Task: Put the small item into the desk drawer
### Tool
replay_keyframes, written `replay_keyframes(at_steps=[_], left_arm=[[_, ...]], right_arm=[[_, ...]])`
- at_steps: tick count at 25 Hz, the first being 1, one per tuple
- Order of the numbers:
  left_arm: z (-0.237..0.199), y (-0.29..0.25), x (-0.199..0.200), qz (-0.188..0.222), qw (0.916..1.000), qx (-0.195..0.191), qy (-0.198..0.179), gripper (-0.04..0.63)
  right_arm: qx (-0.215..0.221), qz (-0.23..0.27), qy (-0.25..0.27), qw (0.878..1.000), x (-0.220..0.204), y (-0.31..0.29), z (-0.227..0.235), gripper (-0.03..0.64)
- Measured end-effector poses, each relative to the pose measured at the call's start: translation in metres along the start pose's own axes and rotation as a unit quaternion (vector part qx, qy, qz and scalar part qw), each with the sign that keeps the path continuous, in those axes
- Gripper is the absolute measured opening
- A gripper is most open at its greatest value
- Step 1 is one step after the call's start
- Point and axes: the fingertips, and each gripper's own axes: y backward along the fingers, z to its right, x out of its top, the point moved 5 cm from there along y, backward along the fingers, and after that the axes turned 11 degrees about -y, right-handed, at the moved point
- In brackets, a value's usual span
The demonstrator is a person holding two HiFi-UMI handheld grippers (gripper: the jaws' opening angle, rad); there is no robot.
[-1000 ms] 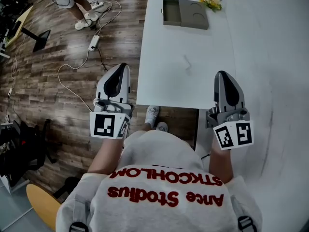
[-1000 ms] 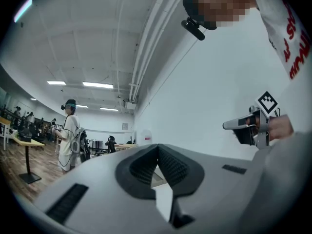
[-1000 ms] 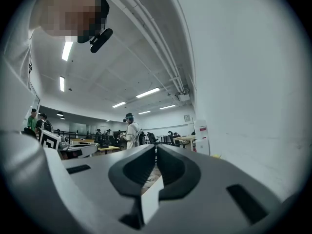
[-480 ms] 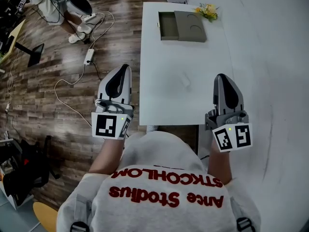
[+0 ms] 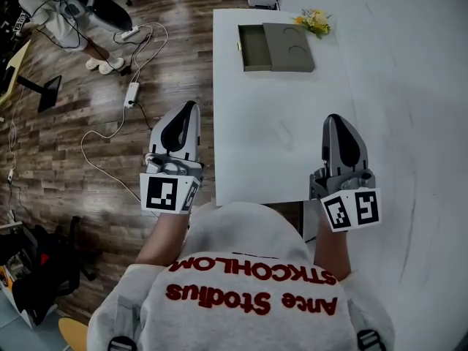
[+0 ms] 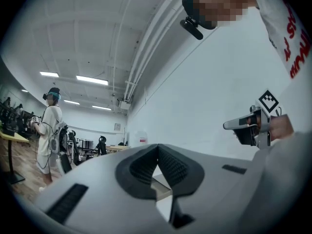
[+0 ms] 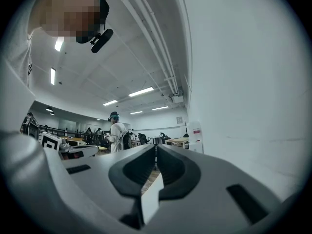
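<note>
An olive desk drawer unit [image 5: 291, 46] sits at the far end of the white desk [image 5: 248, 159], its drawer [image 5: 254, 48] pulled out to the left and looking empty. A faint small mark [image 5: 276, 132] lies mid-desk; I cannot tell what it is. My left gripper [image 5: 190, 105] hovers over the floor just off the desk's left edge, shut with nothing in it [image 6: 157, 146]. My right gripper [image 5: 334, 118] is over the desk's near right corner, also shut and empty [image 7: 156, 146]. Both point level toward the far end.
Yellow flowers [image 5: 316, 20] lie beside the drawer unit. A white wall [image 5: 417, 86] runs along the desk's right side. Cables and a power strip [image 5: 131, 93] lie on the wooden floor to the left. Another person [image 6: 50, 130] stands farther off there.
The desk and drawer unit have slid lower and nearer in the head view as I moved forward. Both grippers advanced along the desk's sides and stayed shut.
</note>
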Motion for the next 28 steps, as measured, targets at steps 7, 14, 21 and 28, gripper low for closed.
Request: replay_keyframes(at_steps=[7,14,21,28], left_arm=[[0.005,-0.014,-0.001,-0.019,0.9997,0.015,0.002,0.008],[0.015,-0.029,-0.004,-0.037,0.9981,0.049,-0.002,0.008],[0.027,-0.047,-0.007,-0.049,0.9960,0.075,-0.005,0.008],[0.029,-0.054,-0.016,-0.061,0.9962,0.063,-0.001,0.008]], right_arm=[[0.016,-0.018,-0.009,1.000,0.002,-0.020,0.018,0.012],[0.062,-0.045,-0.008,0.997,0.001,-0.048,0.040,0.012],[0.091,-0.060,-0.017,0.994,0.002,-0.067,0.064,0.012],[0.083,-0.079,-0.023,0.993,-0.010,-0.079,0.067,0.014]])
